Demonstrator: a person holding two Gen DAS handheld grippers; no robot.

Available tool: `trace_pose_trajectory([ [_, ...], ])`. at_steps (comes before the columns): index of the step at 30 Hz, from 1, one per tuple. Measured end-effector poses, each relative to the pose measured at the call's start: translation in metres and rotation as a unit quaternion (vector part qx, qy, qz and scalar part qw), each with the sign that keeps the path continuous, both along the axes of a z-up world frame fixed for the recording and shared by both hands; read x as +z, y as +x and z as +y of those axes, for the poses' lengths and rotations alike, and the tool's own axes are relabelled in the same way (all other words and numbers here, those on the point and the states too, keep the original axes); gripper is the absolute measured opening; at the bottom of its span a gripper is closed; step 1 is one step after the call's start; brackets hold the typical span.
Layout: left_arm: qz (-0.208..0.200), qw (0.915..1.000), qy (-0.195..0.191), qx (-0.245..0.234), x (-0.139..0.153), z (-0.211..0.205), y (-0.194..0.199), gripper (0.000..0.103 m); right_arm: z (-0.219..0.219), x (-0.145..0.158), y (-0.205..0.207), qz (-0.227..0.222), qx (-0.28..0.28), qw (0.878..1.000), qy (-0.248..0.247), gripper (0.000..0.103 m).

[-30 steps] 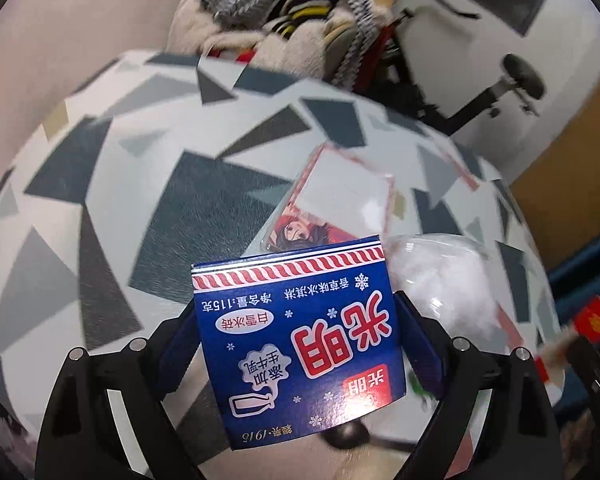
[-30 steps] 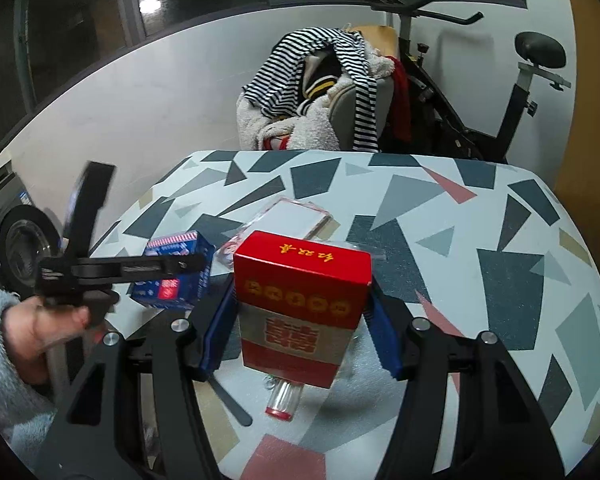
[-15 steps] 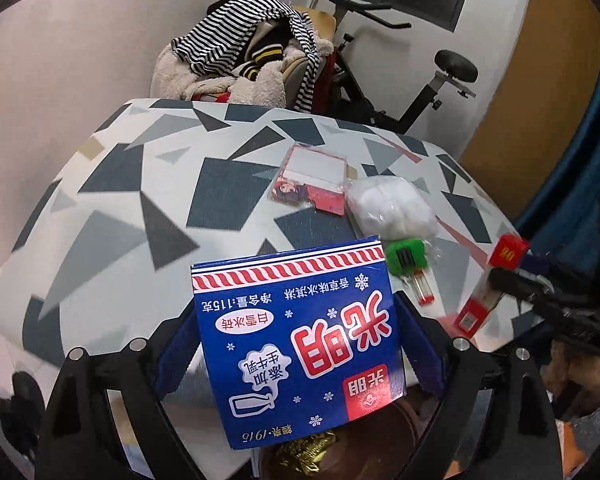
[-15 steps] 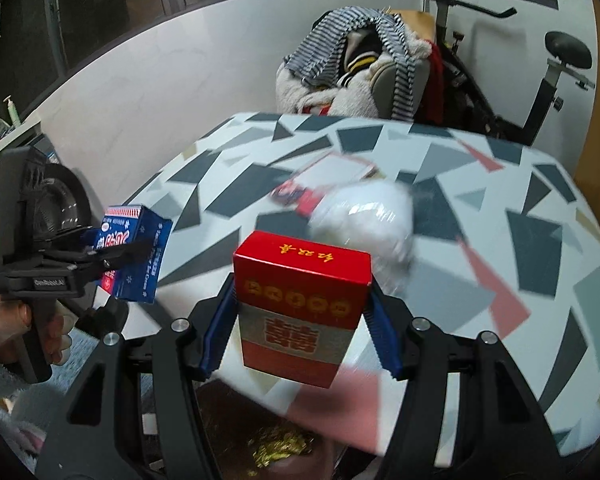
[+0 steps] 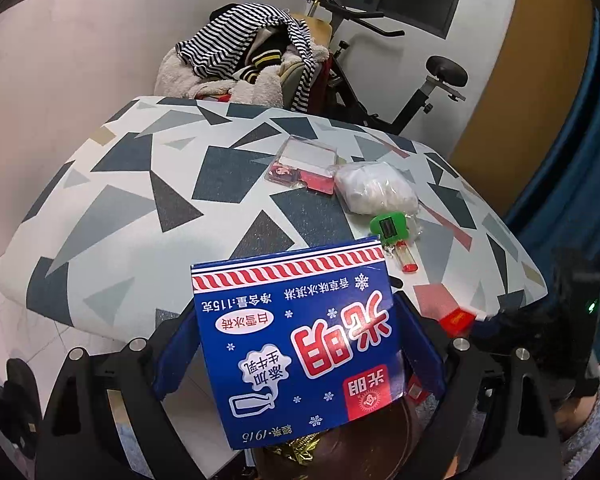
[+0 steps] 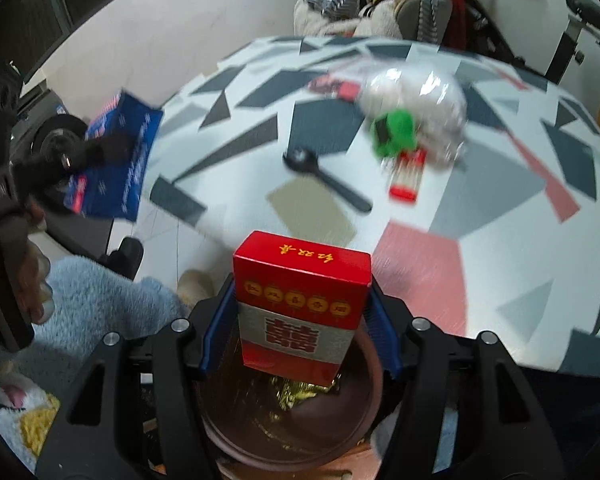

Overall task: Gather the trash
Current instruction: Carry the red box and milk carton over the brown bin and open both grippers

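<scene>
My left gripper (image 5: 298, 354) is shut on a blue ice-cream carton (image 5: 300, 344) printed with red characters, held off the near edge of the patterned table (image 5: 140, 208). In the right wrist view that blue carton (image 6: 116, 156) hangs at the left. My right gripper (image 6: 302, 326) is shut on a red cigarette box (image 6: 300, 304), right above a brown round bin (image 6: 292, 420) that holds gold foil (image 6: 300, 390). The bin's rim (image 5: 404, 440) also shows below the carton in the left wrist view.
On the table lie a white plastic-wrapped wad (image 5: 376, 192), a clear card sleeve (image 5: 304, 164), a green tag (image 5: 390, 228), a red-capped tube (image 6: 408, 178) and a black spoon (image 6: 324, 180). A chair heaped with clothes (image 5: 252, 64) and an exercise bike (image 5: 432, 80) stand behind.
Both grippers pulled back from over the table to its near edge, each keeping its box. The right one sank over the brown bin, which came into view below.
</scene>
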State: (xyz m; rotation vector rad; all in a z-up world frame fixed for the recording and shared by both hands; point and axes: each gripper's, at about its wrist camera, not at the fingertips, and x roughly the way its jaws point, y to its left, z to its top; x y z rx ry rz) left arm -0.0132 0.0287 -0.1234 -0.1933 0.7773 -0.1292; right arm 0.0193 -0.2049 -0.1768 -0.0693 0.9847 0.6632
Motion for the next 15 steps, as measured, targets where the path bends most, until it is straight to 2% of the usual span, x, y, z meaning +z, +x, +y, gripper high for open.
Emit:
trace_pose_trajectory([
  [13, 0.002, 1.0000, 0.001, -0.002, -0.006, 0.002, -0.002, 0.088, 0.012, -0.028, 0.001, 0.054, 0.018, 0.998, -0.019, 0.062],
  [15, 0.002, 1.0000, 0.000, -0.003, -0.006, 0.000, -0.002, 0.088, 0.013, -0.028, 0.001, 0.055, 0.019, 0.998, -0.020, 0.071],
])
